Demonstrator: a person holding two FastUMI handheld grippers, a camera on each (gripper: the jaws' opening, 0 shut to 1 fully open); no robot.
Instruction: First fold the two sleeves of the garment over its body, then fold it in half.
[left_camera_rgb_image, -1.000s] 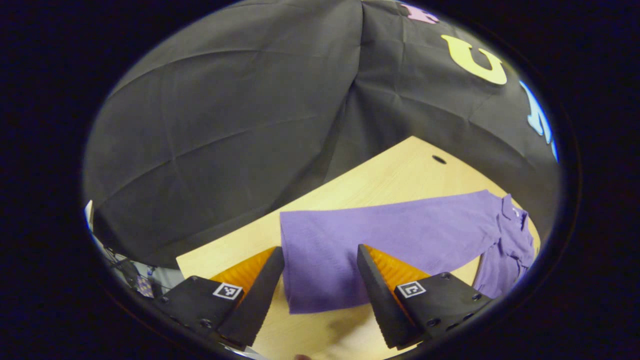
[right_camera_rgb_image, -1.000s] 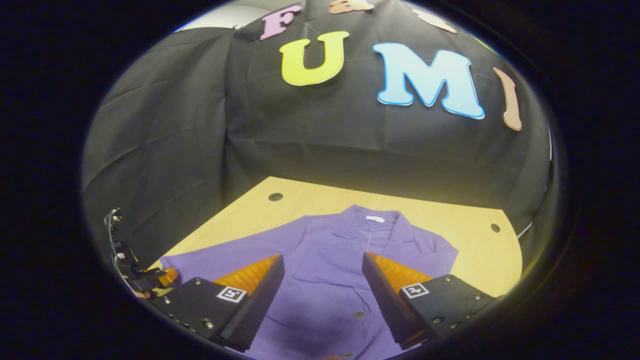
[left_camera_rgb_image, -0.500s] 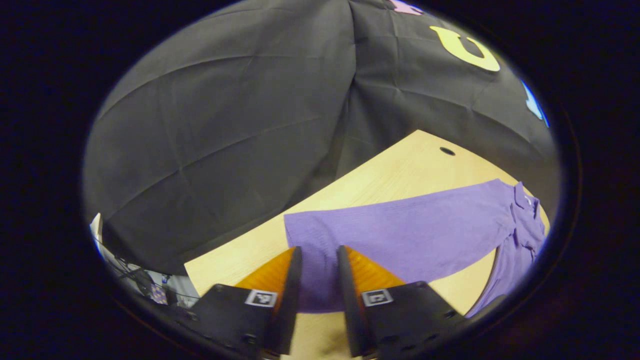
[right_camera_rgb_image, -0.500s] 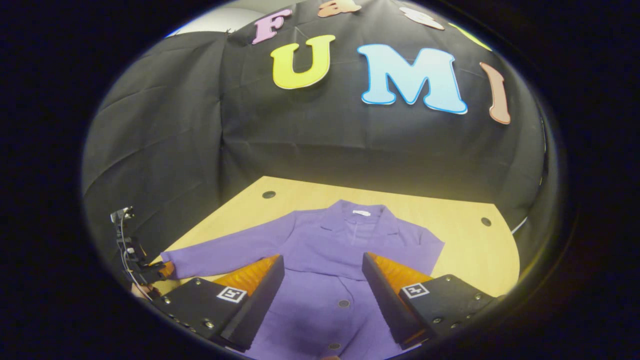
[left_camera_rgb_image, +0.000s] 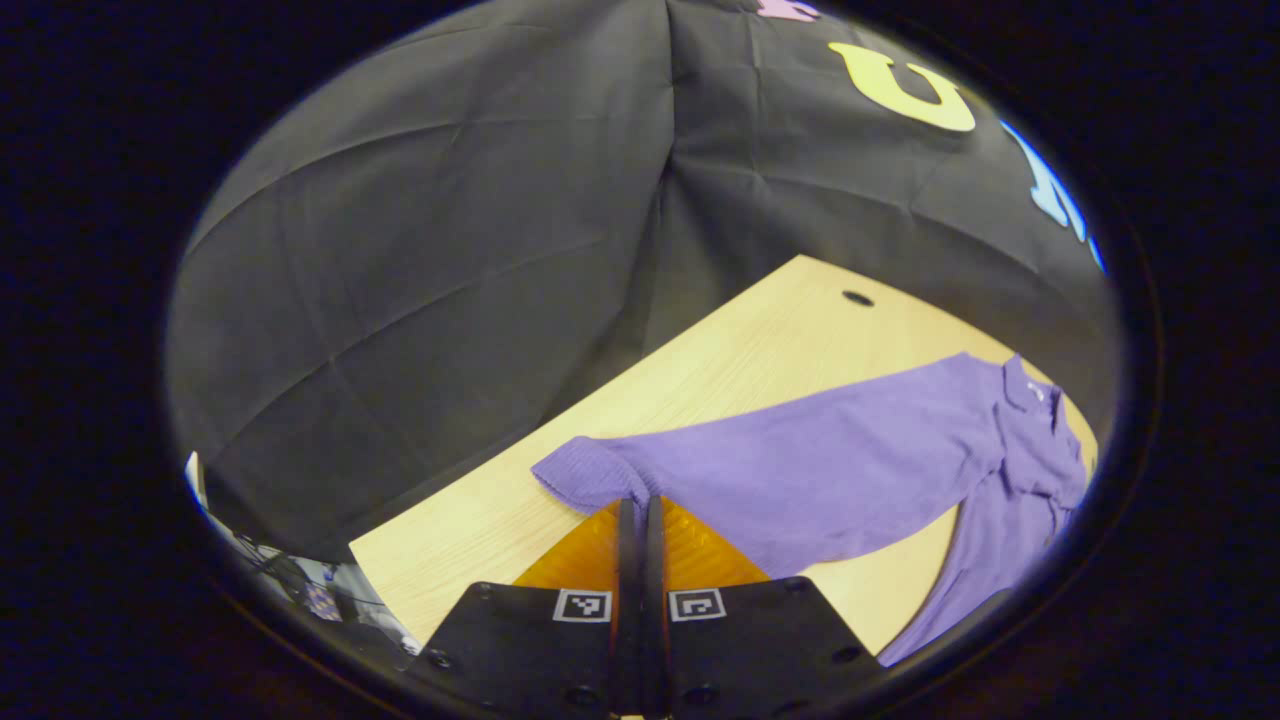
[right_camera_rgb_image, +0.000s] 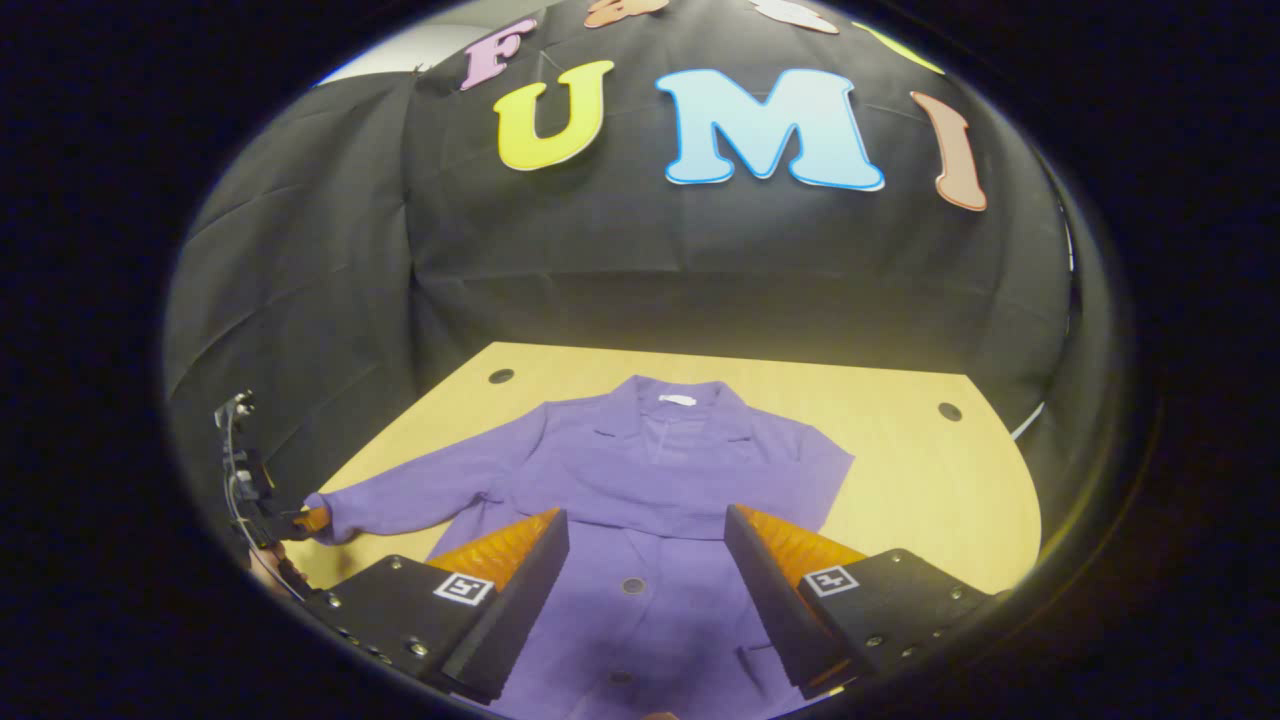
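Garment (right_camera_rgb_image: 640, 480), a purple buttoned top, was laid flat on the wooden table (right_camera_rgb_image: 930, 480), collar toward the booth wall; its long sleeve (left_camera_rgb_image: 800, 470) was stretched out sideways, and the cuff (left_camera_rgb_image: 580, 475) was pinched between the closed fingers of the left gripper (left_camera_rgb_image: 640, 520); the right gripper (right_camera_rgb_image: 645, 560) was held spread wide above the buttoned front, nothing being grasped. Only a thin edge of cuff appeared to be caught, so it could be lost mid-swing; the unpinned body could also be dragged askew by the pull.

garment (right_camera_rgb_image: 640, 470): matt knit cloth, ribbed cuff | table (right_camera_rgb_image: 900, 480): smooth pale wood-grain | wall (left_camera_rgb_image: 450, 250): creased matt cloth
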